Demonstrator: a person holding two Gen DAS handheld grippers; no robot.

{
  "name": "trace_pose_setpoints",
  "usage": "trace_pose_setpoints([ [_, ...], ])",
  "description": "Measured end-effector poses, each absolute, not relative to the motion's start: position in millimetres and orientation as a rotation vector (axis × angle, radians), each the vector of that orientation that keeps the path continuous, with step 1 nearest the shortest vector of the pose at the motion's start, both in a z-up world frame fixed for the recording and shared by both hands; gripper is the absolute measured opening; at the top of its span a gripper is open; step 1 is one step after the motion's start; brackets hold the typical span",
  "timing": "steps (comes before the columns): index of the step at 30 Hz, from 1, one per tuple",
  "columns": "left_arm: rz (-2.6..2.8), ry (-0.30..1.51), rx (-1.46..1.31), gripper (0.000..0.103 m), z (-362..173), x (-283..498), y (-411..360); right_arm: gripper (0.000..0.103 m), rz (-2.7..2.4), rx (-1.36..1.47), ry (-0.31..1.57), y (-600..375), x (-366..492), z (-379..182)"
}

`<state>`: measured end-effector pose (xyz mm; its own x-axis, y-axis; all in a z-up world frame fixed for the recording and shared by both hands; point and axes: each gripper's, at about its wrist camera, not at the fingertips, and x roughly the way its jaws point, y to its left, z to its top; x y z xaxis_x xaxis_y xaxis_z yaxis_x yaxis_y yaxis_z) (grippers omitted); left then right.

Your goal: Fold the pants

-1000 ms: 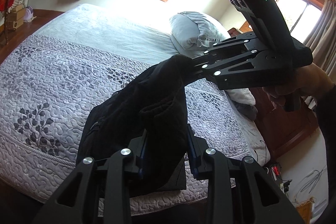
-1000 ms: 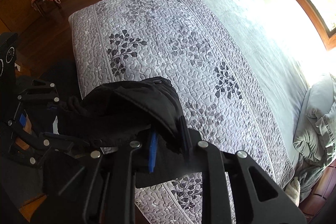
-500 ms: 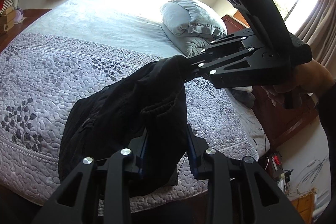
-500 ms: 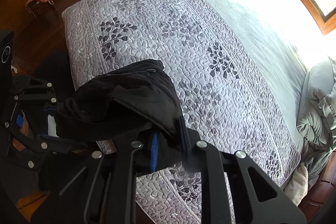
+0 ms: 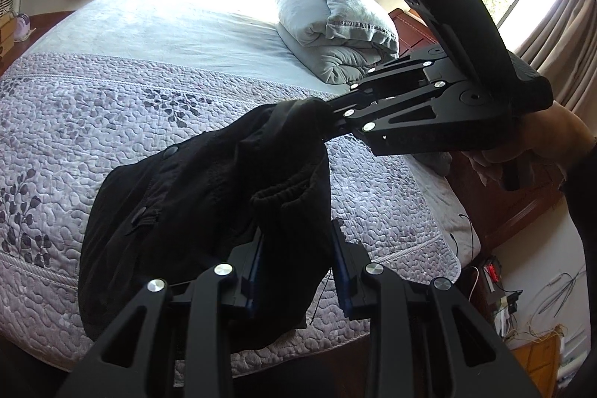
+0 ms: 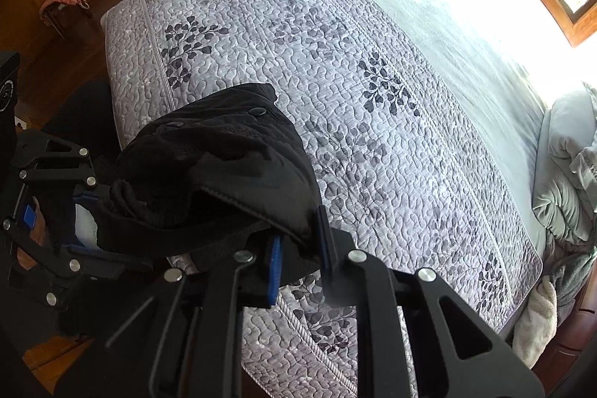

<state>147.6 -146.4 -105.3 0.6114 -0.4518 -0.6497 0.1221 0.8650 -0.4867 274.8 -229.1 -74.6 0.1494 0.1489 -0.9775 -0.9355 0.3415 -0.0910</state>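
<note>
A grey quilted leaf-print bedspread (image 6: 373, 92) covers the bed. Bunched black pants (image 5: 209, 196) hang above its near edge, clamped in both the left hand-held gripper (image 5: 296, 271) and the right hand-held gripper (image 6: 298, 245). Only the left view shows the grey folded pillow (image 5: 335, 25) fully; the pants' legs are seemingly hidden.

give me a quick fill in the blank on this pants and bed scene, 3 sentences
1. The pants held by both hand-held grippers are ____ in colour.
2. The left hand-held gripper and right hand-held gripper are each shut on the ____.
3. Near the bed's head lies a grey ____.

Missing words: black; pants; pillow
</note>
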Motion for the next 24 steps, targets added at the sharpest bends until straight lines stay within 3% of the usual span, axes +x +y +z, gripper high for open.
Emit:
trace_pose_setpoints([
  [24, -0.365, 0.979, -0.389, 0.031, -156.7, 178.6, -198.6, 0.013, 0.952, -0.972, 1.089, -275.2, 287.2, -140.5],
])
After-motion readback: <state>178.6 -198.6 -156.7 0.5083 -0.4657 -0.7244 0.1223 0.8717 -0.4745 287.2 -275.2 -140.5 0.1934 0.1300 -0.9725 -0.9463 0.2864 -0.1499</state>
